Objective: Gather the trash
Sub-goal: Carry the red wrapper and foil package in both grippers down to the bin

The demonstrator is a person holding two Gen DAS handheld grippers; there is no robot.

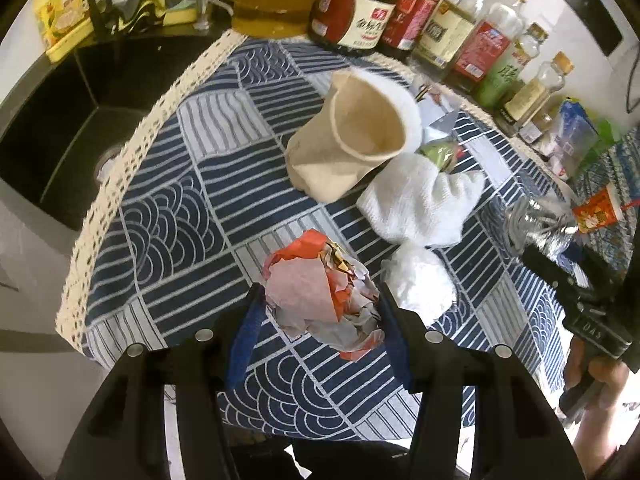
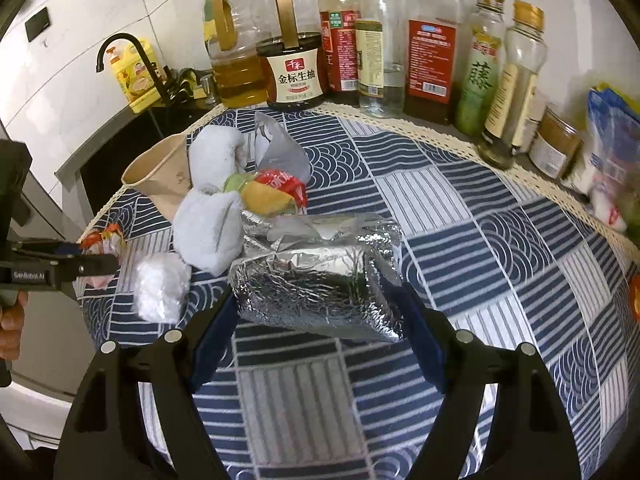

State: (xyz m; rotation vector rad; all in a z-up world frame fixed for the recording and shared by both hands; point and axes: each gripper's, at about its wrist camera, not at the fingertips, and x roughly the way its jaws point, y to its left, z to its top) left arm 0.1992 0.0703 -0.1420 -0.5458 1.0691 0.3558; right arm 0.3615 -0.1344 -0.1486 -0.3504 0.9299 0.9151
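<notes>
Gripping a crumpled red-and-white wrapper (image 1: 320,292), left tongs (image 1: 320,312) pinch it.

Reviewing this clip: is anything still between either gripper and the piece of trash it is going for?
Nothing visible. The left gripper is shut on the crumpled red-and-white wrapper, and the right gripper is shut on the silver foil packet. No bin or bag appears in either view, so the way there cannot be judged.

Paper cup (image 1: 352,136) lies on tablecloth (image 1: 168,216), before bottles (image 1: 436,28).
</notes>
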